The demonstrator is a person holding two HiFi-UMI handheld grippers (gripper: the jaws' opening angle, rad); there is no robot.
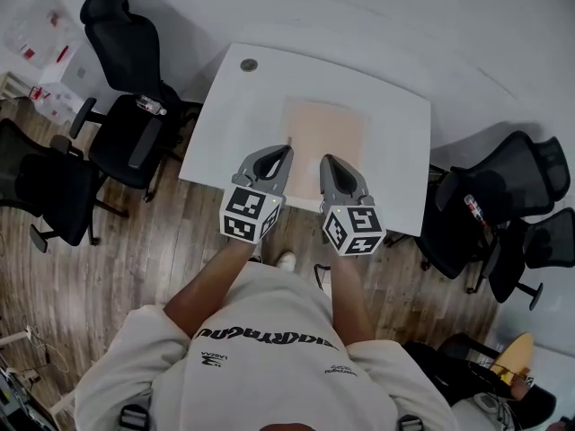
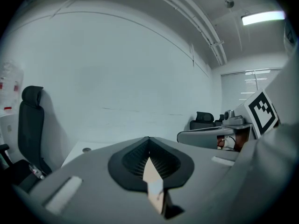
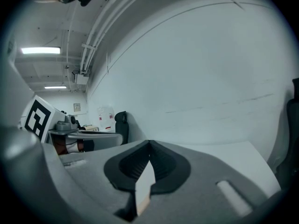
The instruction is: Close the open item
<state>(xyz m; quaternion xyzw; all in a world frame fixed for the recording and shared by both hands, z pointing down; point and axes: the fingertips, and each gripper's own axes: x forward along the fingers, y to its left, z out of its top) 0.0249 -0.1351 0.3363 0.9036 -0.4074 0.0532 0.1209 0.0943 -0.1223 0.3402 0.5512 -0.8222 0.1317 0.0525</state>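
A pale peach flat rectangular item (image 1: 325, 133) lies on the white table (image 1: 234, 124), near its middle; I cannot tell whether it is a folder or a book. My left gripper (image 1: 287, 149) hovers over the item's near left corner, jaws pressed together with nothing between them. My right gripper (image 1: 325, 160) hangs beside it over the item's near edge, also shut and empty. In the left gripper view the left gripper (image 2: 149, 139) has its tips meeting, with a peach sliver below. The right gripper (image 3: 149, 143) looks the same in its own view.
Black office chairs stand left (image 1: 126, 88) and right (image 1: 503, 196) of the table, and a bottle (image 1: 151, 106) lies on the left chair. A round grommet (image 1: 249, 65) sits at the table's far left corner. Wood floor surrounds the table, with a white wall behind it.
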